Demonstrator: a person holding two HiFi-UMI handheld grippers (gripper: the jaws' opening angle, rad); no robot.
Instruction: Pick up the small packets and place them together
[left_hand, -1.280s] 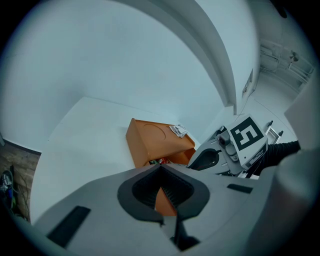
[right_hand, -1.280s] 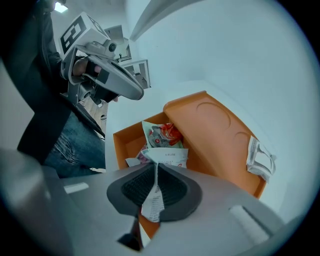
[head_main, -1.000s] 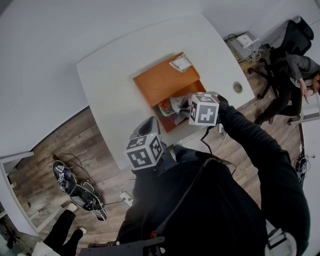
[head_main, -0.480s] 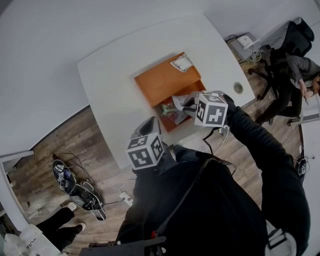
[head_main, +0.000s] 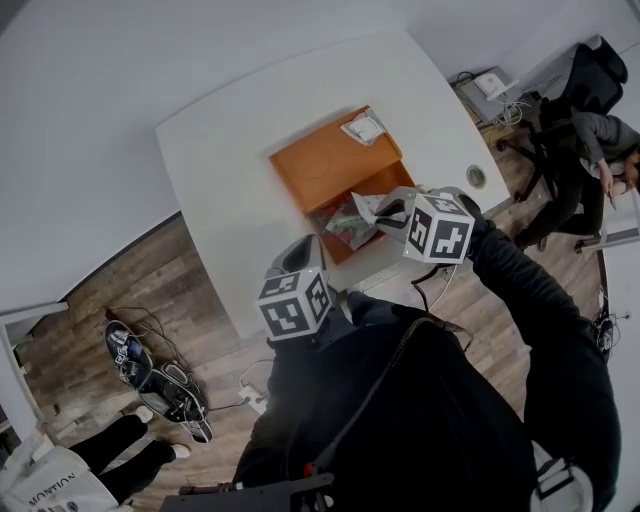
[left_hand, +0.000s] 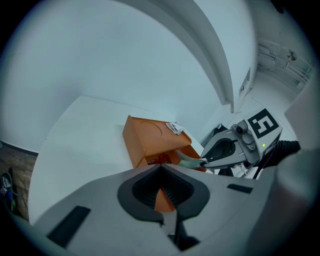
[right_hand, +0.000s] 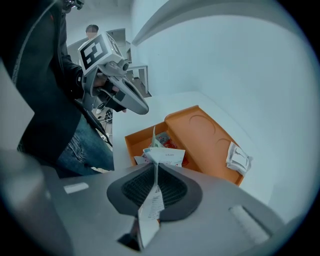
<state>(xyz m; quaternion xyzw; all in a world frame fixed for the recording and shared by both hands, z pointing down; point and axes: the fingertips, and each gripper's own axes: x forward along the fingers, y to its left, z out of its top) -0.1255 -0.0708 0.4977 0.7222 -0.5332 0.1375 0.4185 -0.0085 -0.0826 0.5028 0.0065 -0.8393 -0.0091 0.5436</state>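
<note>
An orange box (head_main: 325, 170) lies on the white table (head_main: 220, 150). Its open compartment holds several small packets (head_main: 343, 228). My right gripper (head_main: 388, 212) hangs just above that compartment, shut on a thin white packet (head_main: 368, 208). In the right gripper view this packet (right_hand: 162, 156) stands edge-on between the pads. One more white packet (head_main: 362, 127) rests on the box's flat lid. Back over the table's near edge, my left gripper (head_main: 297, 252) is shut and holds nothing. The left gripper view shows the box (left_hand: 147, 140) ahead and the right gripper (left_hand: 202, 161) with its packet (left_hand: 187, 159).
A round cable hole (head_main: 475, 175) sits at the table's right corner. A person sits on a chair (head_main: 590, 130) to the far right. Cables and shoes (head_main: 150, 370) lie on the wooden floor at the left, and another person's legs (head_main: 130, 455) stand at the bottom left.
My right gripper has lifted up and to the right out of the compartment with the white packet. The left gripper has stayed put. The person at bottom left has shifted left.
</note>
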